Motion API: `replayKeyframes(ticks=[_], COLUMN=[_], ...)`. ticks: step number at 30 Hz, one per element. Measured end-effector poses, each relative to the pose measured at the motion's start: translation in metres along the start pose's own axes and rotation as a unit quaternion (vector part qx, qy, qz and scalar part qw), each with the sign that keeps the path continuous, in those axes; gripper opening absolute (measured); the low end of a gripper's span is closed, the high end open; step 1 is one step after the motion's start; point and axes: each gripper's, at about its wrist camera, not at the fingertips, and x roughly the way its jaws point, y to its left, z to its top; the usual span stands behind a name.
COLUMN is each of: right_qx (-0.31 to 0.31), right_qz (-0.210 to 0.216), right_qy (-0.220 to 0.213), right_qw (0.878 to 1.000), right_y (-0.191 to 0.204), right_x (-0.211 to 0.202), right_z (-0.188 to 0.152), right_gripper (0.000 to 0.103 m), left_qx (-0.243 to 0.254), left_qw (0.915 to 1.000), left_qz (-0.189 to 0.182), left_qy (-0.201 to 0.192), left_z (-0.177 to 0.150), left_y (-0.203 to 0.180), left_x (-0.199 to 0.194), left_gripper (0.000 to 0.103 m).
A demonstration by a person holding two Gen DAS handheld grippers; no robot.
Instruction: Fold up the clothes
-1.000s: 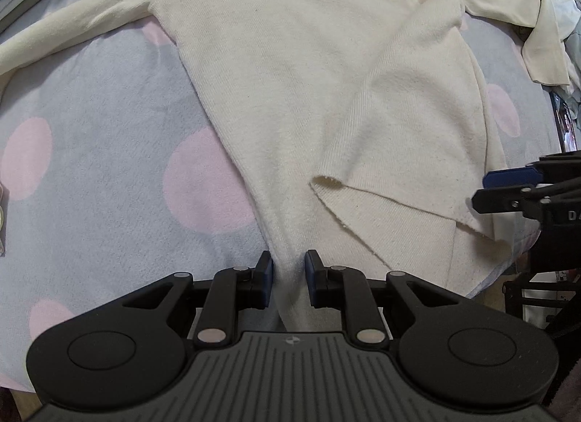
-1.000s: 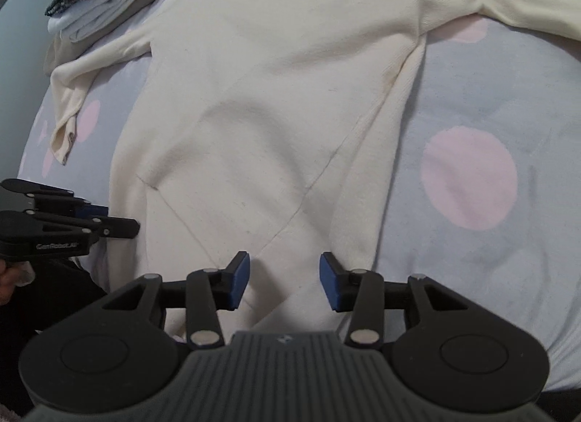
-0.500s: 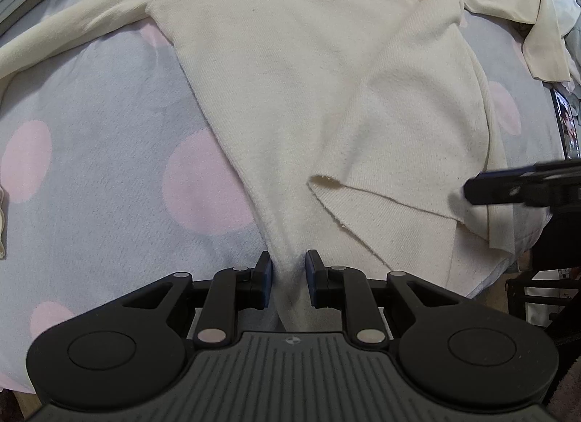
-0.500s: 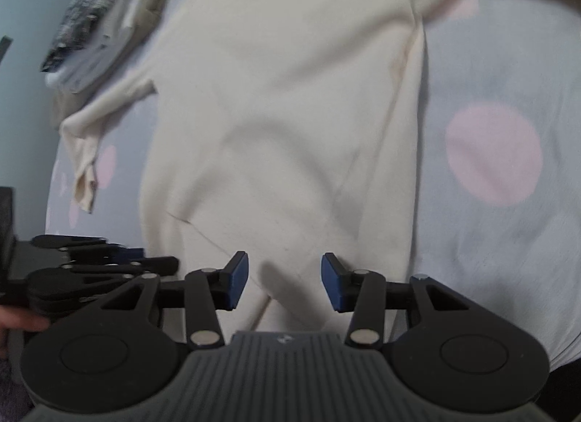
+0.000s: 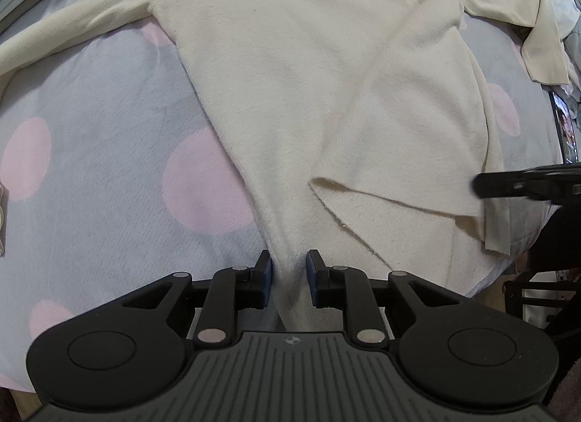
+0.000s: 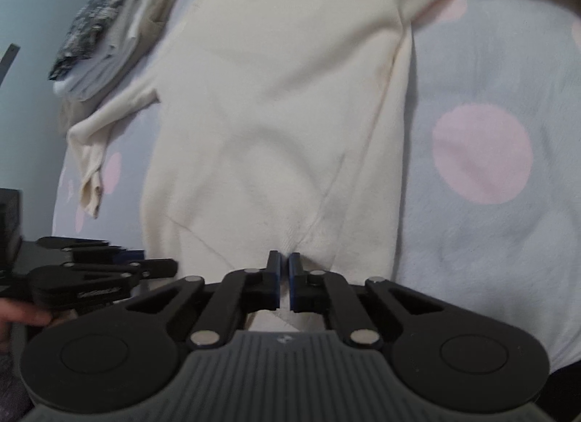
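Cream knitted long-sleeved sweater (image 5: 290, 69) spread flat on grey bed cover with large pink dots (image 5: 90, 153), one lower corner folded back over the body. Left gripper (image 5: 289, 278) at the near hem, jaws narrowly apart with a bunched ridge of hem clamped between them. Right gripper (image 6: 284, 282) at the other hem corner, jaws nearly together, pinched on the cream fabric edge. Stack of folded grey and patterned clothes (image 6: 109, 33) at the far left, beside a sleeve.
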Motion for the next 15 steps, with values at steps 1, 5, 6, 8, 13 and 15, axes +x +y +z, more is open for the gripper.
replayKeyframes(ticks=[1, 5, 6, 8, 13, 15], right_qx=[-0.003, -0.015, -0.02, -0.031, -0.068, -0.083], right_qz=[0.001, -0.001, -0.007, -0.025, -0.104, -0.143], right_qy=[-0.004, -0.011, -0.009, -0.004, 0.023, 0.04], right_qw=[1.0, 1.0, 1.0, 0.999, 0.992, 0.985], right_y=[-0.001, -0.007, -0.01, -0.017, -0.039, -0.049], right_x=[-0.009, -0.048, -0.056, -0.073, -0.106, -0.112], right_z=[0.002, 0.007, 0.008, 0.009, 0.011, 0.014], right_gripper=[0.005, 0.005, 0.005, 0.005, 0.005, 0.004], left_qx=[0.0, 0.004, 0.004, 0.005, 0.004, 0.005], left_qw=[1.0, 1.0, 1.0, 1.0, 1.0, 1.0], left_qz=[0.0, 0.002, 0.002, 0.002, 0.004, 0.006], left_qy=[0.0, 0.001, 0.001, 0.002, 0.003, 0.004], left_z=[0.0, -0.002, -0.002, -0.001, 0.001, 0.001], left_y=[0.0, 0.005, 0.005, 0.004, 0.003, 0.001], left_x=[0.0, -0.001, -0.002, -0.002, -0.001, -0.001], left_gripper=[0.019, 0.019, 0.019, 0.019, 0.019, 0.019])
